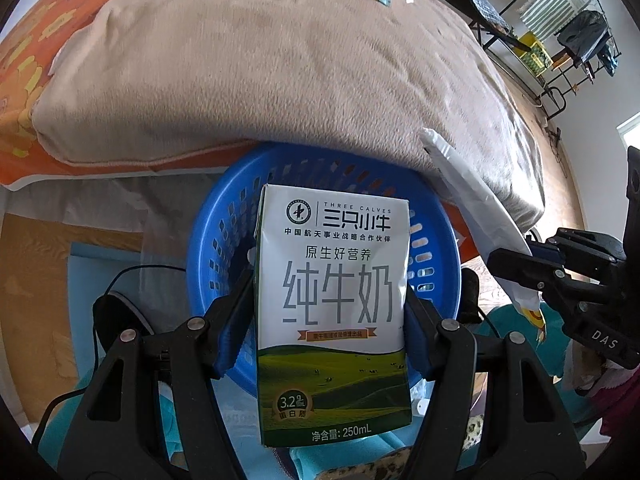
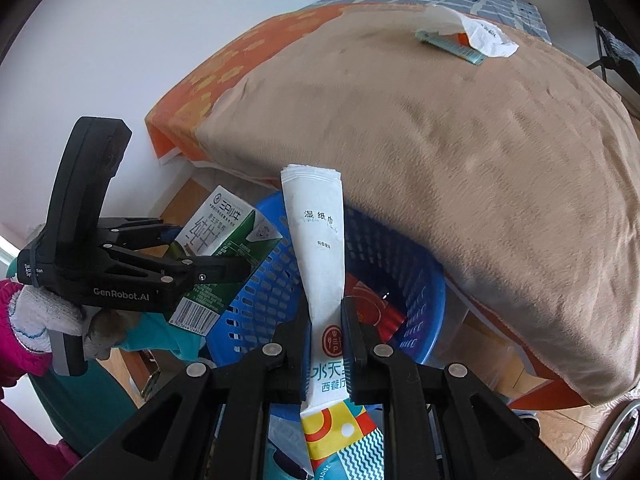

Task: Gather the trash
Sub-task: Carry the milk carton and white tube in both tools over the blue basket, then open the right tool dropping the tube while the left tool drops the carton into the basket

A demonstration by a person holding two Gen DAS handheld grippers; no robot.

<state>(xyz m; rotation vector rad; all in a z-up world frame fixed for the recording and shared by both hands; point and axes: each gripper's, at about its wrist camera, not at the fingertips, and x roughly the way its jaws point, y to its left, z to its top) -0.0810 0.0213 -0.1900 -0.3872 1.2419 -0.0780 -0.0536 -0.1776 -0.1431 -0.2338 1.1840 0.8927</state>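
1. Trash: milk carton clamped in left gripper, wipe packet pinched in right gripper; both over blue basket by bed.
2. Basket already has a red wrapper.
3. Left to do: drop both in; tissue & wrapper on blanket uncollected.

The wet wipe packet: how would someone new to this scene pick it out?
Find the blue basket tucked under the tan blanket at the bed's edge. Over it, the right gripper has its jaws shut on a long, narrow white wet wipe packet. The milk carton beside it is boxy with a green meadow print.
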